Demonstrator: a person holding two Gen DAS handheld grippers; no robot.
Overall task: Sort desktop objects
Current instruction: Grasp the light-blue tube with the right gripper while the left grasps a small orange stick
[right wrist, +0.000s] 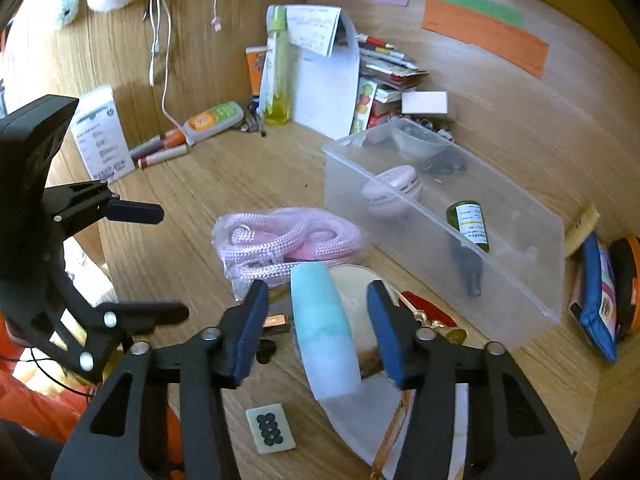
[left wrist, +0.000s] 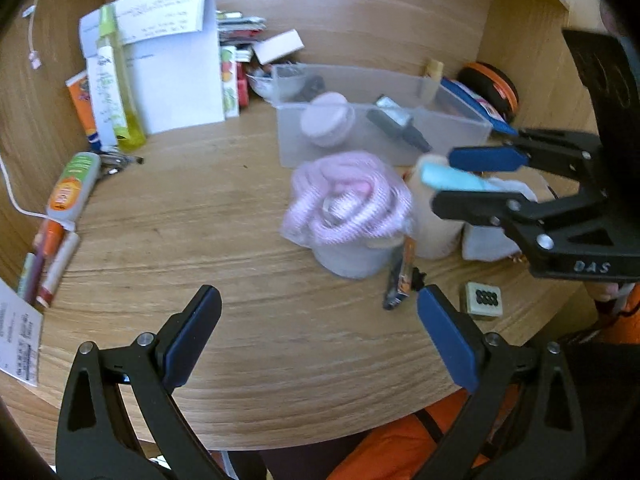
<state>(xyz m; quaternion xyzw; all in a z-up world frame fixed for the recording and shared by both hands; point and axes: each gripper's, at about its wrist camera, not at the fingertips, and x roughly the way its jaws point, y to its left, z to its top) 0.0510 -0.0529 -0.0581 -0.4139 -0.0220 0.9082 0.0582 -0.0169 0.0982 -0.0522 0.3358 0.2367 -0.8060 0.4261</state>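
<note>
My right gripper (right wrist: 316, 320) is open with its jaws on either side of a light blue tube (right wrist: 324, 328) that lies on the desk; a gap shows on both sides. The same tube shows between the right gripper (left wrist: 440, 180) in the left wrist view (left wrist: 452, 178). My left gripper (left wrist: 320, 320) is open and empty above the desk's front part; it also shows in the right wrist view (right wrist: 168, 260). A clear plastic bin (right wrist: 516, 280) holds a pink round case (right wrist: 394, 192) and a green bottle (right wrist: 470, 228). A bagged pink rope (right wrist: 288, 240) lies beside the tube.
A small card with black dots (right wrist: 271, 426) lies at the front. A cream round object (left wrist: 434, 220) stands behind the tube. A blue pouch (right wrist: 596, 296) and orange-rimmed case (left wrist: 494, 84) sit right of the bin. Papers, a yellow bottle (left wrist: 120, 92), pens (left wrist: 52, 260) and a toy phone (left wrist: 74, 186) crowd the left back.
</note>
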